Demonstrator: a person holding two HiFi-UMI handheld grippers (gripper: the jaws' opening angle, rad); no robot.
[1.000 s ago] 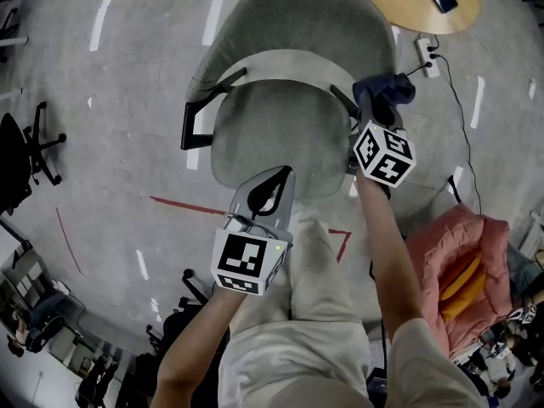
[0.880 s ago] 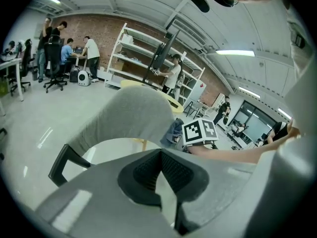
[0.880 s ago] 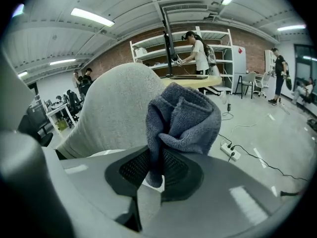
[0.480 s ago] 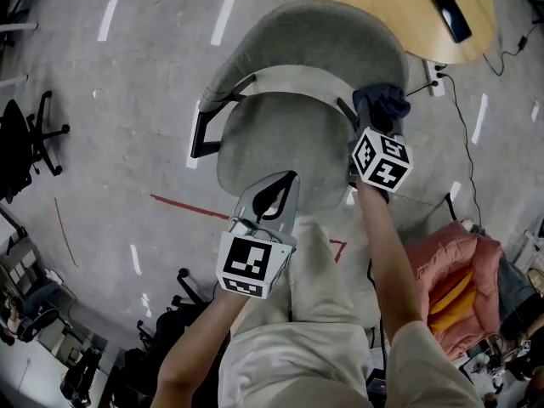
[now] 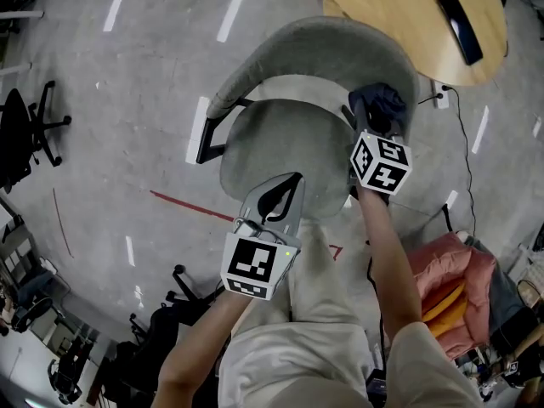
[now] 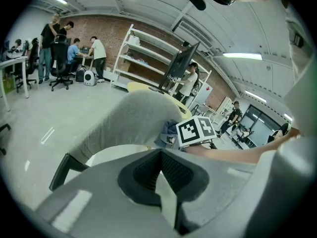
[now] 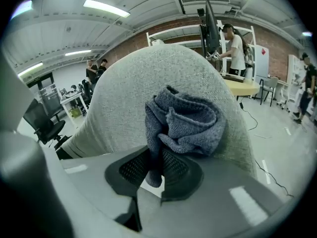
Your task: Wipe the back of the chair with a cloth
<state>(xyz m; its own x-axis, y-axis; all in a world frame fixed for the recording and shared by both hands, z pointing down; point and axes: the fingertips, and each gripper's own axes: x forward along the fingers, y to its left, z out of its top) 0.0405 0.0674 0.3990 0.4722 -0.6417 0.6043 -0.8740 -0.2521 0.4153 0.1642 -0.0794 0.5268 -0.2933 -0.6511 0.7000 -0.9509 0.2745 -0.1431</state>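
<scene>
Right gripper (image 7: 153, 175) jaws clamped on bunched blue-grey knitted cloth (image 7: 185, 125), held against grey fabric chair back (image 7: 124, 103); round wooden worktop (image 7: 242, 87) behind.

We wear pale beige trousers (image 5: 297, 338); our grey left gripper (image 5: 286, 185) and right gripper (image 7: 157, 170) carry black-and-white marker cubes (image 5: 253, 266).

Grey concrete floor (image 5: 127, 100), glossy, with light reflections and a red line (image 5: 195, 206) marked on it. Standing on it: a grey upholstered chair (image 5: 289, 143); a round wooden table (image 5: 399, 15) bearing one dark flat device (image 5: 463, 19); a white power strip (image 5: 442, 89) beside the table; a black office chair (image 5: 30, 134) at the left edge; a pink padded bundle (image 5: 446, 287) lower right.
</scene>
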